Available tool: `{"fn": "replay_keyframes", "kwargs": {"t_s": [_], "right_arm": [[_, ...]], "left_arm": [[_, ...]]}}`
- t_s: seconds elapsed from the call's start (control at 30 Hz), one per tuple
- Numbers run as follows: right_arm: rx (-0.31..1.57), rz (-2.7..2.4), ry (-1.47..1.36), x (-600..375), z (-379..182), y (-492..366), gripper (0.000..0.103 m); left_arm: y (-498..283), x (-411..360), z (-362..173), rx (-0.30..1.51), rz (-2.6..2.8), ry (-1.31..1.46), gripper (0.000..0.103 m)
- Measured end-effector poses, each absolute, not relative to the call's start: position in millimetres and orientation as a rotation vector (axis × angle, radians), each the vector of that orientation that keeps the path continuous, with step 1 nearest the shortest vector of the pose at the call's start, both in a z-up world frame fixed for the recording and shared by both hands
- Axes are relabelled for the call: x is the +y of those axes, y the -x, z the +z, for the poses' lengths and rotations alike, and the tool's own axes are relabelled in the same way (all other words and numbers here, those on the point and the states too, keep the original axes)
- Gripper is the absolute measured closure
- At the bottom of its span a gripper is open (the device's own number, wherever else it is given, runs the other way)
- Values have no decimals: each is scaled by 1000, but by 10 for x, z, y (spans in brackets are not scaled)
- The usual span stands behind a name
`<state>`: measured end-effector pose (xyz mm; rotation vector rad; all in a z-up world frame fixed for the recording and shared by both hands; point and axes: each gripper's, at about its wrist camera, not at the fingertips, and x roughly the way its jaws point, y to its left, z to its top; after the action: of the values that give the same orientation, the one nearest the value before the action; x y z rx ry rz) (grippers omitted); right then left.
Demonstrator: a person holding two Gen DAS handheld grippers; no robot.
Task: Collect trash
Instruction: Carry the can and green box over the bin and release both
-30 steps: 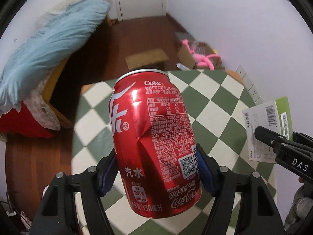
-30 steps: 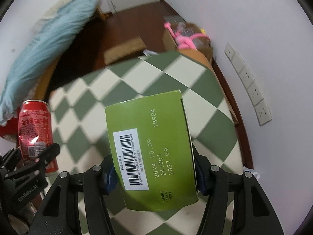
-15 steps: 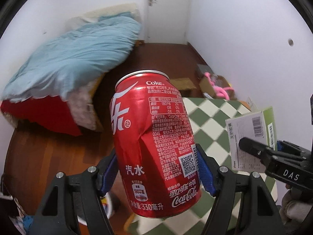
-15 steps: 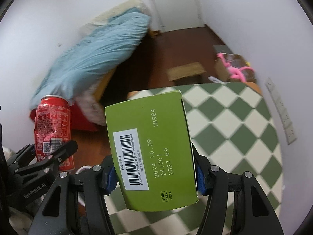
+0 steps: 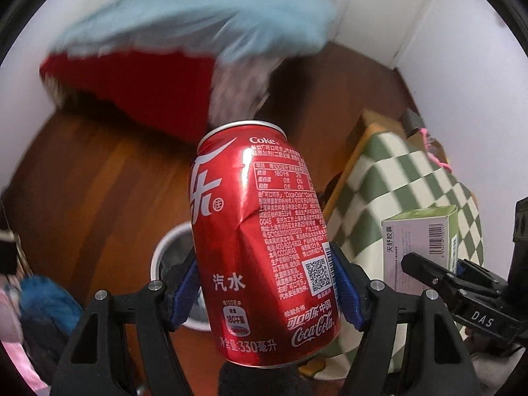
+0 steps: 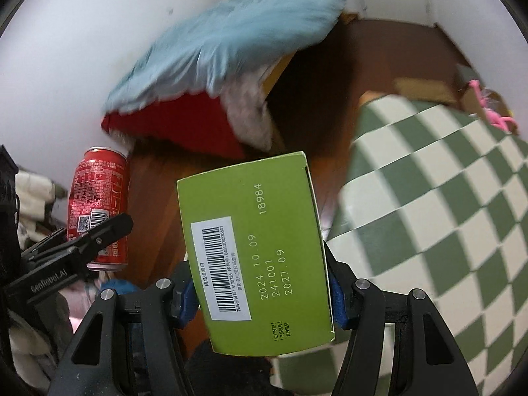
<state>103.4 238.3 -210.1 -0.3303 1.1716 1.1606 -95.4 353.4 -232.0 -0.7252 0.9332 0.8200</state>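
Left wrist view is showing the left gripper (image 5: 267,292) clenching a dented, light can (image 5: 260,241) at mid-body, while the right gripper (image 6: 260,292) is pinching a crushable box (image 6: 254,247) by its sides.

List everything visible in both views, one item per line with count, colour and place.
can: one, red, dented, clamped in the left hand-held gripper
box: one, green with a white barcode label, clamped in the right hand-held gripper
bin: one, white rim, on the floor behind the can
table: one, green and white checked cloth, at right
blanket: one, light blue, against the wall
floor: brown wood
left hand-held gripper: one, black, blue pads
right hand-held gripper: one, black, blue pads
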Motion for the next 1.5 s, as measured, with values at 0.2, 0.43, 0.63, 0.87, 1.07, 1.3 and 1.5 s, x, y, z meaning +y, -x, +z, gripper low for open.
{"fn": "replay_keyframes", "kwargs": {"t_s": [0.2, 0.43, 0.63, 0.87, 1.07, 1.3, 1.5], "right_arm": [[1313, 1176, 431, 2971, -2932, -648, 40], [1471, 1173, 543, 3446, -3907, -221, 40], [1525, 1163, 627, 3777, -4421, 43, 39], [1533, 1162, 707, 4006, -4497, 207, 0], [1470, 1180, 759, 3897, -4121, 327, 0], [1390, 1212, 730, 3399, -3432, 301, 0], [1311, 1261, 709, 2950, -2737, 250, 0]], "left_arm": [[1256, 3937, -3142, 993, 798, 938, 34], [1622, 4083, -3847, 1039, 824, 1121, 19], [2034, 4127, -3863, 1039, 965, 1118, 7], [2372, 3997, -3490, 1004, 1107, 1005, 7], [2382, 3732, -3081, 982, 1143, 923, 6], [2350, 3388, -2563, 938, 1128, 853, 6], [2354, 3061, -2076, 888, 1084, 810, 6]]}}
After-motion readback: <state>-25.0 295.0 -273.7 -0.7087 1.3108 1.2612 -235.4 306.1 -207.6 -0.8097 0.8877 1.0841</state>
